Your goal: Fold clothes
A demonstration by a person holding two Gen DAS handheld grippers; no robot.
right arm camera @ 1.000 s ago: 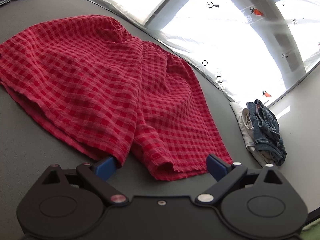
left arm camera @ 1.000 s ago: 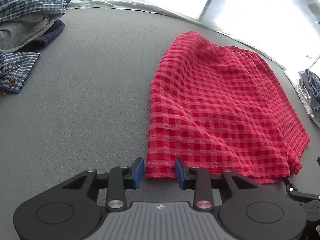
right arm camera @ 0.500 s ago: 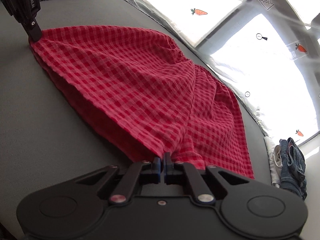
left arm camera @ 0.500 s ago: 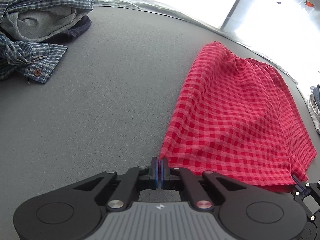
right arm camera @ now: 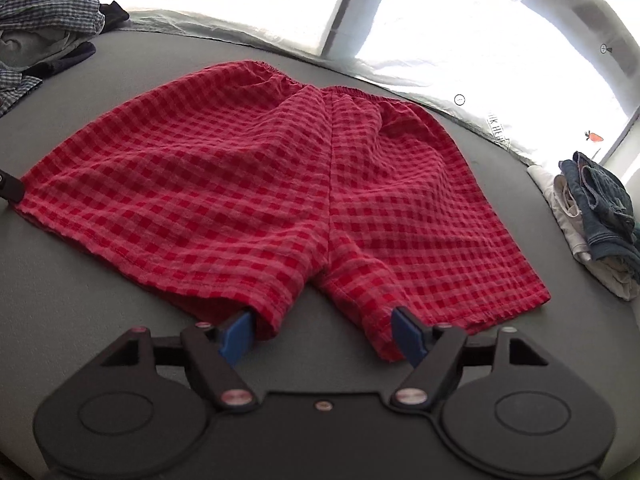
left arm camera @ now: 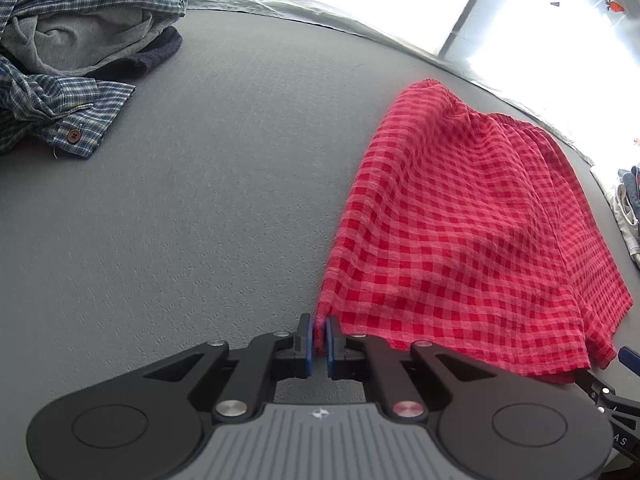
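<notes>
Your left hand-held gripper (left arm camera: 318, 339) pinches the near outer hem corner of the red checked shorts (right arm camera: 280, 184), its jaws easing apart. Your right hand-held gripper (right arm camera: 326, 334) is opening wide astride the crotch hems, pinching nothing. The shorts run legs-near, waistband-far across the grey surface (left arm camera: 200, 200). Only the right view shows both legs.

The shorts (right arm camera: 304, 184) are red with a lighter pink-red check all over. They lie on a plain grey surface (left arm camera: 200, 200). At its far left corner, a shirt (left arm camera: 60, 120) shows a blue, white and yellowish plaid with a brown button, over a pale grey garment (left arm camera: 84, 40) and a dark navy one (left arm camera: 156, 54). At the right edge, blue denim (right arm camera: 604, 204) sits on white cloth (right arm camera: 572, 232). The gripper pads (right arm camera: 236, 334) are blue, the bodies black.
</notes>
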